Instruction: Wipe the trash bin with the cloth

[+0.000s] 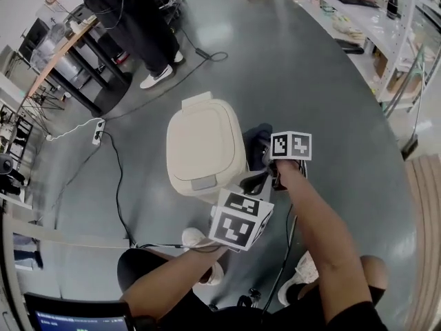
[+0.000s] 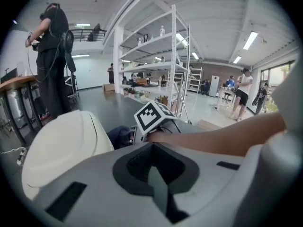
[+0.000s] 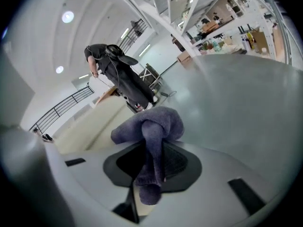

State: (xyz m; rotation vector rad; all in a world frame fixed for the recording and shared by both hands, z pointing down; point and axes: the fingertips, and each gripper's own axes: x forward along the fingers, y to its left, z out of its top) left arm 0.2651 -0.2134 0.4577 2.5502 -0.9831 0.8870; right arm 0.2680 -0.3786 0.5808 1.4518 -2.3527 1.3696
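A cream trash bin [image 1: 205,149] with its lid down stands on the grey floor in front of me. My right gripper [image 1: 266,156] is at the bin's right side, shut on a dark blue cloth [image 1: 256,141]. In the right gripper view the cloth [image 3: 152,129] is bunched between the jaws and hangs over them, with the bin's lid [image 3: 97,122] just beyond. My left gripper [image 1: 258,183] is lower, near the bin's front right corner, and its jaws meet with nothing between them. The left gripper view shows the bin [image 2: 59,148], the cloth [image 2: 120,136] and the right gripper's marker cube [image 2: 153,116].
A person in black [image 1: 131,19] stands beyond the bin beside a table [image 1: 62,47]. A power strip [image 1: 98,134] and black cables lie on the floor to the left. White shelving [image 1: 375,19] lines the right side. My shoes [image 1: 198,238] are near the bin's front.
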